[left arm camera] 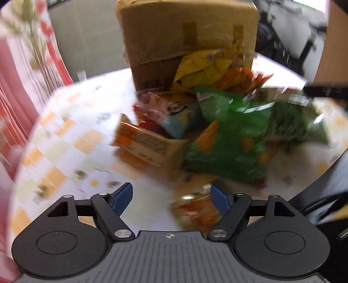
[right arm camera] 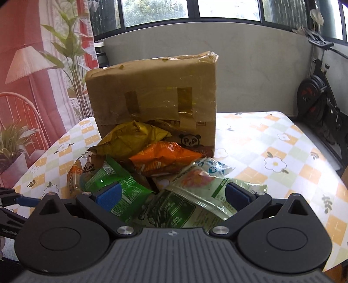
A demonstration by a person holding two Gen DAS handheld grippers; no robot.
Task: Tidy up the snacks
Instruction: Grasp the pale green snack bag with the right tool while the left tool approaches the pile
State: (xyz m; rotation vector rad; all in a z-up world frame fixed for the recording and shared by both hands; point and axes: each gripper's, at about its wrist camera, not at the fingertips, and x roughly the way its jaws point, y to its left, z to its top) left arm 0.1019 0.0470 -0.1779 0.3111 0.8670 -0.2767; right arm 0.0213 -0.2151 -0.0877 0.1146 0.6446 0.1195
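Table (right arm camera: 271, 139) carried a cloth w/ orange, pale-green and white checks and daisy prints; same cloth seen in left wrist view (left arm camera: 65, 139), heavily motion-blurred. Room, right wrist view: dark-framed windows (right arm camera: 156, 10) w/ foliage outside, grey low wall (right arm camera: 250, 65) below them, red-and-white curtain (right arm camera: 32, 91) printed w/ a lamp and chair on the left, tall leafy plant (right arm camera: 71, 50) in front of it, exercise bike (right arm camera: 319, 95) on the right. Cardboard box (right arm camera: 152, 91) stood upright near mid-table, taped, open side facing the cameras, w/ snacks spilling out: yellow bag (right arm camera: 132, 139) partly inside the opening, orange bag (right arm camera: 165, 156) touching it just below, green bag (right arm camera: 117, 180) left of centre, pale green-and-white packet (right arm camera: 187, 202) nearest the lens, small white-and-blue pouch (right arm camera: 215, 167) beside the box's right corner. Right gripper (right arm camera: 171, 193) spread wide, blue pads (right arm camera: 108, 193) apart, pale packet lying between them but grip contact not confirmable. Left wrist view only: orange-and-white carton (left arm camera: 145, 143) lying tilted at the pile's left edge, a blue-and-orange packet (left arm camera: 180, 117) above it, large green bag (left arm camera: 239, 135) across the right, and a small blurred orange-red packet (left arm camera: 193, 211) on the cloth just beside the right-hand pad. Left gripper (left arm camera: 171, 198) spread open, holding nothing; its arm tip visible at the left edge of right view (right arm camera: 19, 200). Box (left arm camera: 187, 37) blurred in left view. Windows, bike detail visible only in right view.
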